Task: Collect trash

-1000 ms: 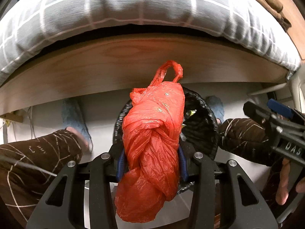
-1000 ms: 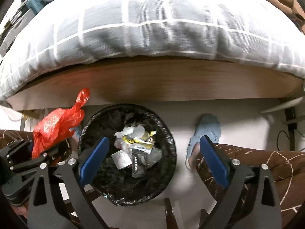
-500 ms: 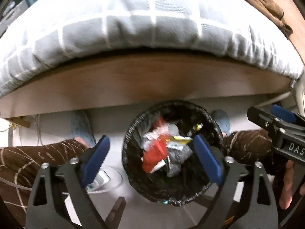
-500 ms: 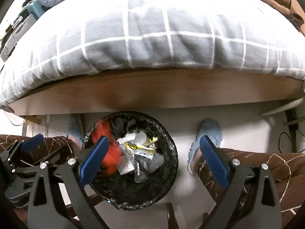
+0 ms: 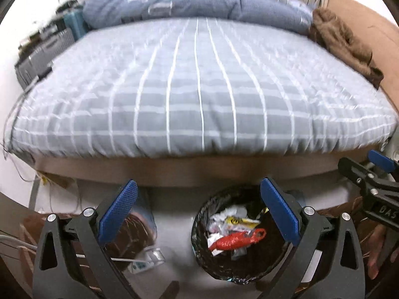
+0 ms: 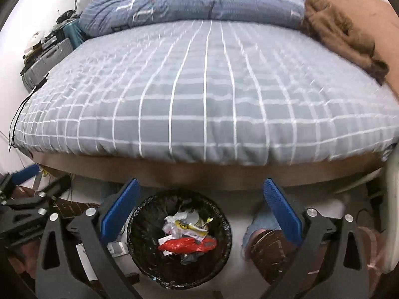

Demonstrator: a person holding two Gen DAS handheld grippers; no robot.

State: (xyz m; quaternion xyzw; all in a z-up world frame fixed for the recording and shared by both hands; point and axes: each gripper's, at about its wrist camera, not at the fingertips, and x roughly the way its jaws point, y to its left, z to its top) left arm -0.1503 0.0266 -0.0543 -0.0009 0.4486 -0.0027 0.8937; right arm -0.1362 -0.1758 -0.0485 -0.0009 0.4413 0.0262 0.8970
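Red bag (image 5: pixel 235 241): crumpled, knotted plastic, lying atop wrappers inside the black-lined bin (image 5: pixel 199 244) on the floor by the bed (image 5: pixel 199 87).
Left tongs (image 5: pixel 198 214): just opened, spread wide, nothing between.
Right tongs (image 6: pixel 202 214): spread, empty.

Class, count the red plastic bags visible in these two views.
1: the red bag lies on the other trash inside the black-lined bin; more could be buried underneath.

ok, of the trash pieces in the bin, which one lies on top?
The red plastic bag, stretched across the middle of the black-lined bin. It overlaps the white and yellow wrappers, which sit behind and partly under it.
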